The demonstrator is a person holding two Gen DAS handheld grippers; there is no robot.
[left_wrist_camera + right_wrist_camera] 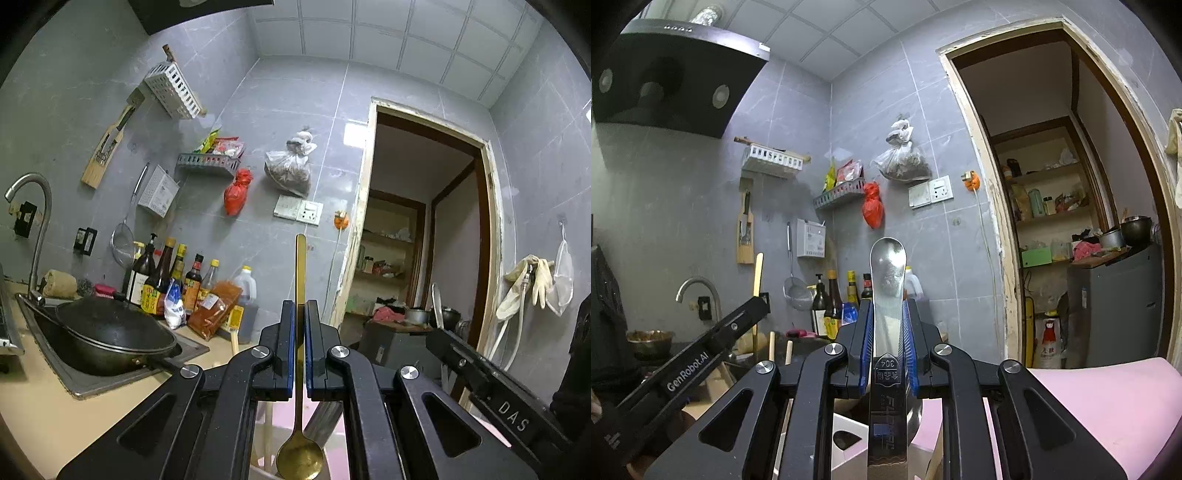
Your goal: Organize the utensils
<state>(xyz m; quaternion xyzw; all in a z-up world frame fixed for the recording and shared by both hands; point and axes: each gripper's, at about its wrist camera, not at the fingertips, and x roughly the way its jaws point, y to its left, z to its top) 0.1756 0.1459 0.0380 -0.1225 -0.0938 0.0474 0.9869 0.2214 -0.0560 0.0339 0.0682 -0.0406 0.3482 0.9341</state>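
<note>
Two grippers, one utensil each — both raised over the kitchen counter.
Left gripper (pixel 300 314): clenched on the gold spoon (pixel 300 406), handle pointing up past the fingertips, bowl hanging low by the camera.
Right gripper (pixel 889 317): clamped on the steel spoon (pixel 888 295) — blue pads (pixel 865 332) pressing its flat handle, bowl end upward.
Background: wok (pixel 110 332) in the sink (pixel 92 384), sauce bottles (pixel 173 280) against the grey tiled wall.
</note>
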